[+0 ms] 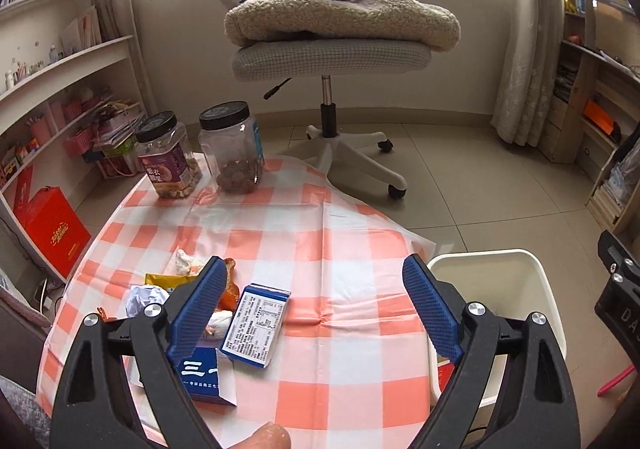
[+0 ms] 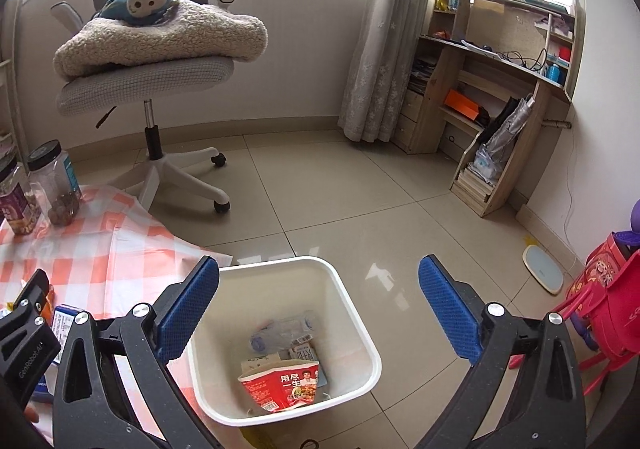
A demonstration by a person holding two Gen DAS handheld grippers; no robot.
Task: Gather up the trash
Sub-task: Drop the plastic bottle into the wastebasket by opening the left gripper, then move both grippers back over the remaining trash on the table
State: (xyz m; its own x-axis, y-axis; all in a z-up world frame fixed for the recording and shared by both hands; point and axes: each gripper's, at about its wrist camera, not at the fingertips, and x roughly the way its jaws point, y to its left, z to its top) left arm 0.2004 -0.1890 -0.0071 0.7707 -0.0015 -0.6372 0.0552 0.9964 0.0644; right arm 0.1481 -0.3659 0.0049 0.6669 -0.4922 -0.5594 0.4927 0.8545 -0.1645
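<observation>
My left gripper [image 1: 316, 303] hangs open over the checked tablecloth [image 1: 312, 241], nothing between its blue pads. Trash lies at its left finger: a white and blue carton [image 1: 256, 325], a blue box [image 1: 200, 377], crumpled white paper [image 1: 146, 299], a yellow wrapper [image 1: 164, 281] and an orange wrapper [image 1: 228, 289]. My right gripper [image 2: 320, 309] stands open above the white bin [image 2: 352, 313], empty. Inside the bin lie a red noodle cup [image 2: 286, 385], a crushed clear bottle [image 2: 280, 331] and a small carton [image 2: 302, 353]. The same bin [image 1: 516, 289] shows beside the table in the left wrist view.
Two clear jars with black lids [image 1: 166, 155] [image 1: 232, 147] stand at the table's far edge. A swivel chair [image 1: 332, 57] with a blanket and a blue plush monkey is beyond. Bookshelves [image 1: 60, 89] stand left, a wooden desk [image 2: 500, 89] right, a red bag [image 2: 608, 297] on the floor.
</observation>
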